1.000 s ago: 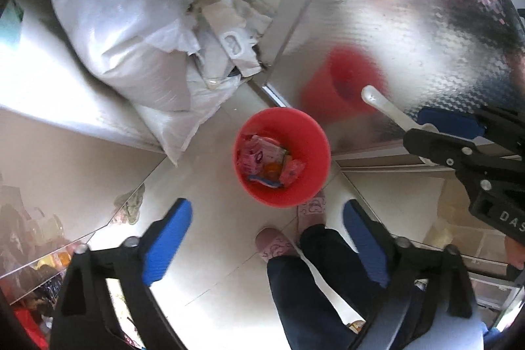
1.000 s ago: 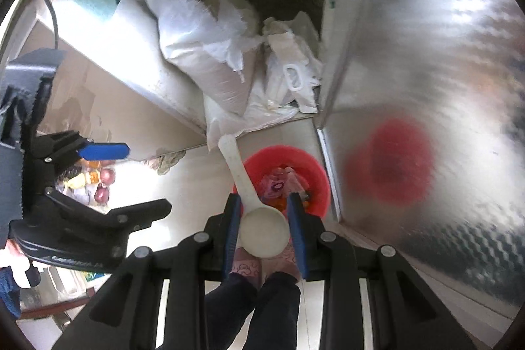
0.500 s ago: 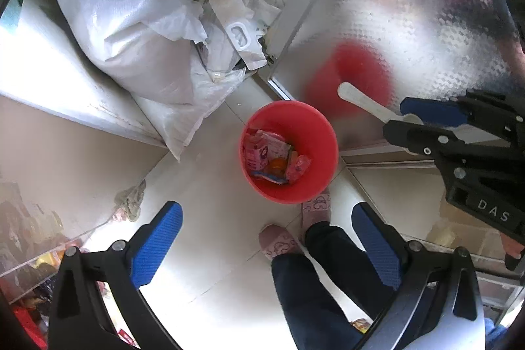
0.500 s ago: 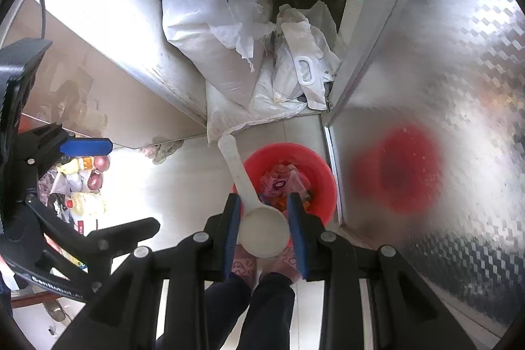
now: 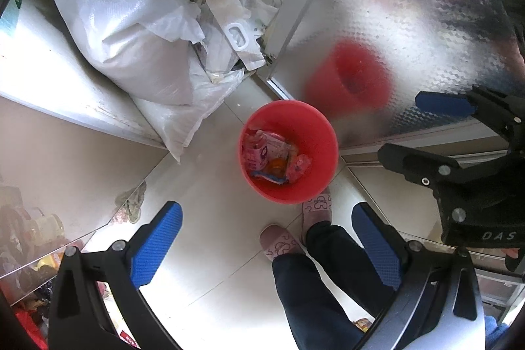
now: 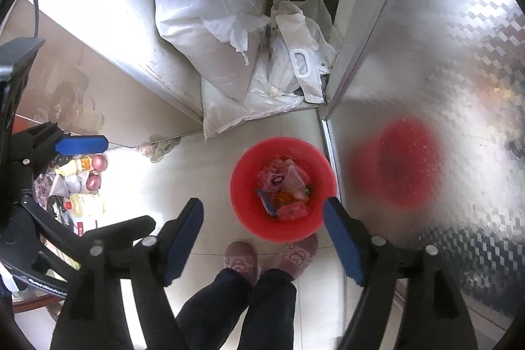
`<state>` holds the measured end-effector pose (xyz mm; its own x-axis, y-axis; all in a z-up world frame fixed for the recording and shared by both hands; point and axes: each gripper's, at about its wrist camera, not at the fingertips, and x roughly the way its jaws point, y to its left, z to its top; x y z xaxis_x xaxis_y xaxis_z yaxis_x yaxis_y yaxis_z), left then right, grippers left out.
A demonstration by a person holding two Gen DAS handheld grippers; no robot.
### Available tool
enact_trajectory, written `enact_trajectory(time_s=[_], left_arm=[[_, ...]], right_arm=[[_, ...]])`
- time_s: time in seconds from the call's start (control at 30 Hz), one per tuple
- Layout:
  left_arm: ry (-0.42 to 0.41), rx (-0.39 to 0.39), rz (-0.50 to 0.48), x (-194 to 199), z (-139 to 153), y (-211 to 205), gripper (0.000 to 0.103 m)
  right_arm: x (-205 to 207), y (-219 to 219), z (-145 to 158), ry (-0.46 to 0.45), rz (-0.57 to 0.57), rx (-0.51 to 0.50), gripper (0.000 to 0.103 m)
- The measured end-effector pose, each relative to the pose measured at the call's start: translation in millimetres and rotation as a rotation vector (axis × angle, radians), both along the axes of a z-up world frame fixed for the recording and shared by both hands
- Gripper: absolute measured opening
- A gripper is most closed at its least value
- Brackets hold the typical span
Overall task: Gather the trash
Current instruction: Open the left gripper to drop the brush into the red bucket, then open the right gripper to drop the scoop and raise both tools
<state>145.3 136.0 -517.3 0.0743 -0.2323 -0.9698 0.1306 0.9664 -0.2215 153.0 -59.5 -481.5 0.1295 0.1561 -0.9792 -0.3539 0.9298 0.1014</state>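
A red bucket (image 5: 288,150) stands on the tiled floor and holds pink wrappers and other trash (image 5: 272,156). It also shows in the right wrist view (image 6: 283,187). My left gripper (image 5: 265,248) is open and empty, high above the floor in front of the bucket. My right gripper (image 6: 264,238) is open and empty above the bucket's near rim. It shows from the side in the left wrist view (image 5: 436,127). The white spoon is not in sight in either view.
White woven sacks (image 5: 131,41) and plastic bags (image 5: 236,31) lie piled behind the bucket. A shiny patterned metal door (image 5: 410,22) stands on the right and reflects the bucket. The person's slippered feet (image 6: 269,255) stand just before the bucket. Groceries (image 6: 82,182) reflect at left.
My right gripper was shut on a white spoon above the bucket. Now its jaws are wide open and the spoon is gone from them. The left gripper rose slightly.
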Motion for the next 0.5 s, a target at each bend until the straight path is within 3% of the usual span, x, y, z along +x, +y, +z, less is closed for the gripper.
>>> enact_trajectory(time_s=[0.2,0.5], left_arm=[[-0.018,0.004,-0.001,-9.7,46.2,0.4,0.102],[-0.117,0.039,0.026,-34.4,172.0,14.1,0.102]], right_arm=[[-8.6,1.0,33.5,-0.019,-0.010,0.003,0.078],[-35.4,-0.7,158.0,-0.125,-0.037,0.038,0.090]])
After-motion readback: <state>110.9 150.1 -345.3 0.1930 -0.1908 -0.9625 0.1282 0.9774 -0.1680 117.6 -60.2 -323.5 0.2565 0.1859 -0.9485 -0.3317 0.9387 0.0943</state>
